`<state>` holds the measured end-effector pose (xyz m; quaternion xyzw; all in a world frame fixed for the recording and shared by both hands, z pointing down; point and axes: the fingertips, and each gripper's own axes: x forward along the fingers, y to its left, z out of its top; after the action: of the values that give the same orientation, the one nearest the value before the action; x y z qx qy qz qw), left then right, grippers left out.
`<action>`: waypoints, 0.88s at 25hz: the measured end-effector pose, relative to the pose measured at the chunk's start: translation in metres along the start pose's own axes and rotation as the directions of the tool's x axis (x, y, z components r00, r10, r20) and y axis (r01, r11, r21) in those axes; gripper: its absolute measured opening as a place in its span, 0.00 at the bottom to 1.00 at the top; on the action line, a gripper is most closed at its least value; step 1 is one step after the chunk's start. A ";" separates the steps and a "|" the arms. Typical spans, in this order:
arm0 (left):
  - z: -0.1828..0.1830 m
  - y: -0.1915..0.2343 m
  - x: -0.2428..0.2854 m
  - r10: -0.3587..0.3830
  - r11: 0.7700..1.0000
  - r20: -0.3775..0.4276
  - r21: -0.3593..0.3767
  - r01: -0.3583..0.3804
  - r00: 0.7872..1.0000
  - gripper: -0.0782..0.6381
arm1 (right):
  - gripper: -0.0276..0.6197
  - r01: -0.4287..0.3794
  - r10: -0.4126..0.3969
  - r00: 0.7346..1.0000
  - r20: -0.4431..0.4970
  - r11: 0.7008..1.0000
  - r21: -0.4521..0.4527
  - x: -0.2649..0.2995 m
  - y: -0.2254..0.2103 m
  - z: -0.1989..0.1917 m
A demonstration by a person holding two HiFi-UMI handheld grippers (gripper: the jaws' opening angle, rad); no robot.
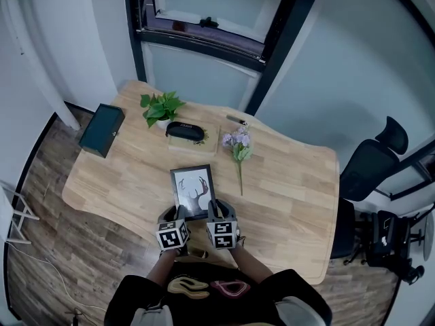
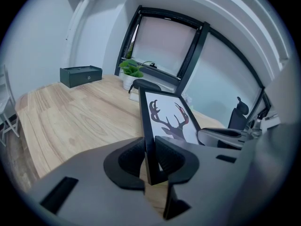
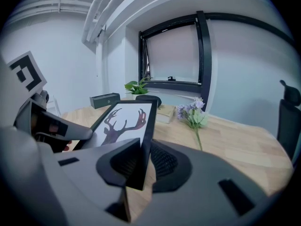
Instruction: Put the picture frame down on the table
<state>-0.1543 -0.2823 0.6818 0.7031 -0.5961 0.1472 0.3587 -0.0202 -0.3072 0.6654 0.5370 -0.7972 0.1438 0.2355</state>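
A black picture frame [image 1: 192, 191] with a deer-antler print is held over the near middle of the wooden table [image 1: 285, 202]. My left gripper [image 1: 178, 217] is shut on the frame's near left edge [image 2: 149, 147]. My right gripper [image 1: 217, 216] is shut on its near right edge [image 3: 143, 142]. The frame [image 2: 170, 119] stretches away from both grippers, picture side up, and whether its far end touches the table I cannot tell.
Beyond the frame lie a sprig of purple flowers [image 1: 238, 148], a black case on a book [image 1: 185, 132], a potted green plant [image 1: 160, 107] and a dark green box [image 1: 102, 129] at the table's left corner. A black office chair [image 1: 370, 161] stands to the right.
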 end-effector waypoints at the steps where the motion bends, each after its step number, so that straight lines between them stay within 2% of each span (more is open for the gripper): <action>1: 0.000 0.000 0.001 0.002 1.000 -0.002 0.002 -0.002 1.000 0.22 | 0.16 0.000 0.000 1.000 -0.005 1.000 0.001 0.001 0.000 -0.001; 22: -0.013 0.007 0.022 0.023 1.000 -0.076 0.019 -0.022 0.997 0.22 | 0.16 0.002 0.000 0.997 -0.077 1.000 0.026 0.016 -0.003 -0.015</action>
<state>-0.1526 -0.2902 0.7070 0.6934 -0.5884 0.1835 0.3732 -0.0188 -0.3132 0.6866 0.5344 -0.7854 0.1745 0.2592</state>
